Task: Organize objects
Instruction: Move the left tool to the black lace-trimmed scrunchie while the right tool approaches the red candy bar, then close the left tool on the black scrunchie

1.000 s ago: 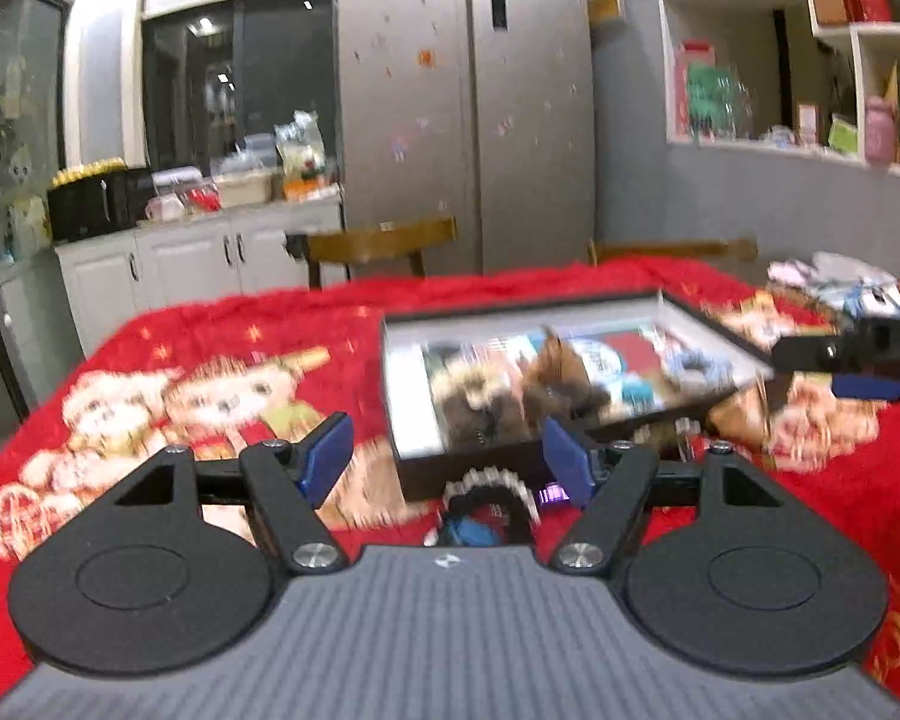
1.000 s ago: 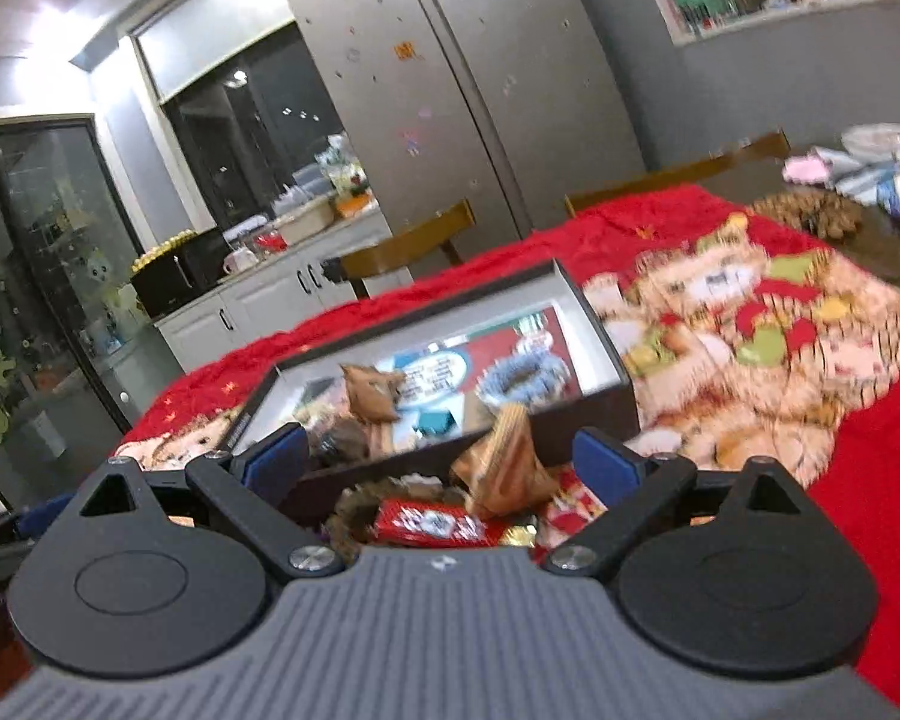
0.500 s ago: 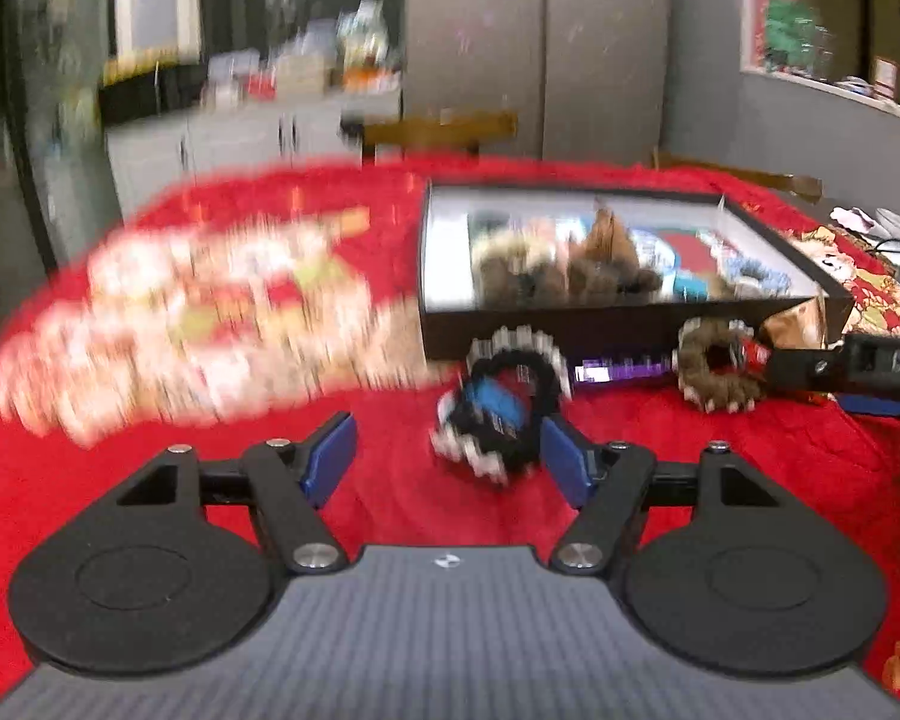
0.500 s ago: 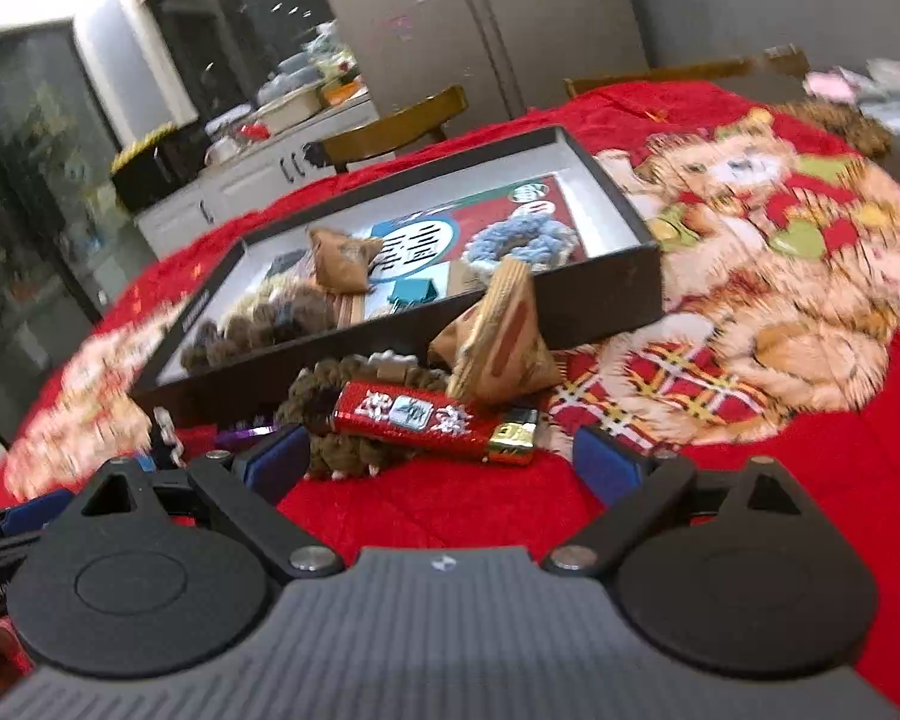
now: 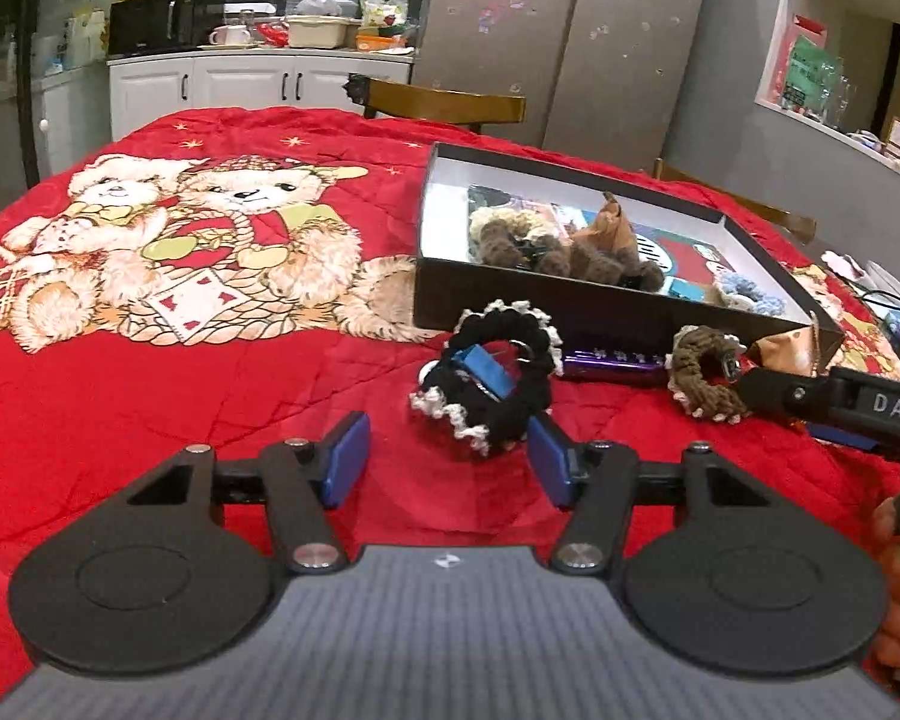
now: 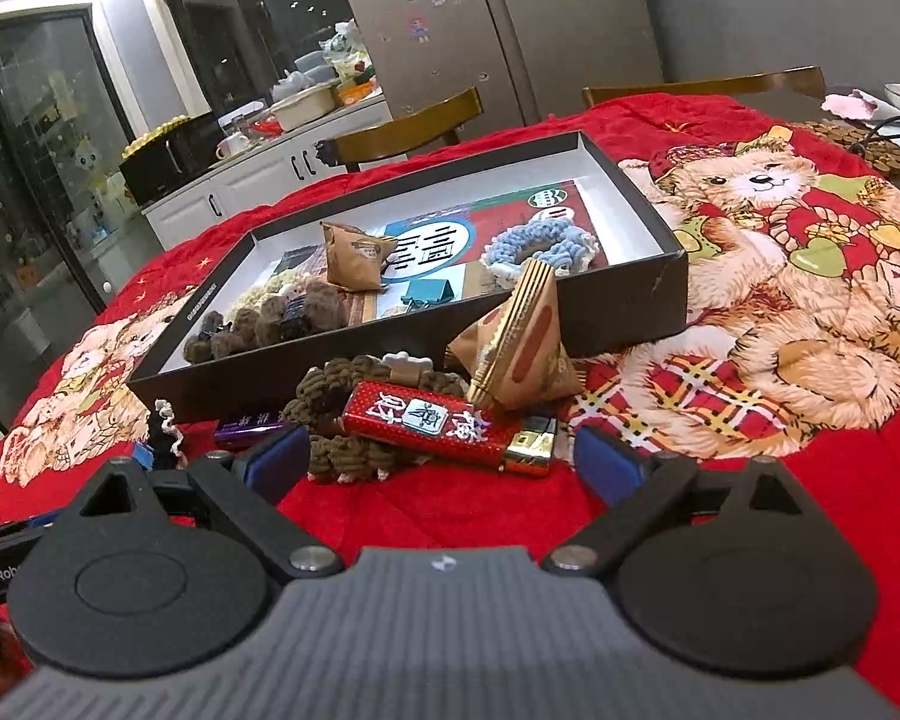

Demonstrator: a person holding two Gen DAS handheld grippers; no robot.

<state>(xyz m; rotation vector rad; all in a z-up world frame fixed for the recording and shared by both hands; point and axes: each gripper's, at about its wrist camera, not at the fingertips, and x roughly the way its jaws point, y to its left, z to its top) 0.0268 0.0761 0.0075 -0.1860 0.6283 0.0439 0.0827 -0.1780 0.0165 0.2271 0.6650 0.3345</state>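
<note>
Both grippers hover low over the red bear-print blanket (image 5: pixel 150 408), nothing gripped.

Left gripper (image 5: pixel 444 459) jaws closing, black white-edged crocheted scrunchie (image 5: pixel 492 384) just ahead, untouched; right gripper (image 6: pixel 441 461) spread wide before red printed lighter (image 6: pixel 444 426), beside the black shallow box (image 6: pixel 660 294).

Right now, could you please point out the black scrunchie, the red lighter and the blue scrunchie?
Black scrunchie (image 5: pixel 513 414), left wrist view, near rim.
Red lighter (image 6: pixel 426 426), right wrist view, body.
Blue scrunchie (image 6: pixel 510 249), right wrist view, left loop.
</note>
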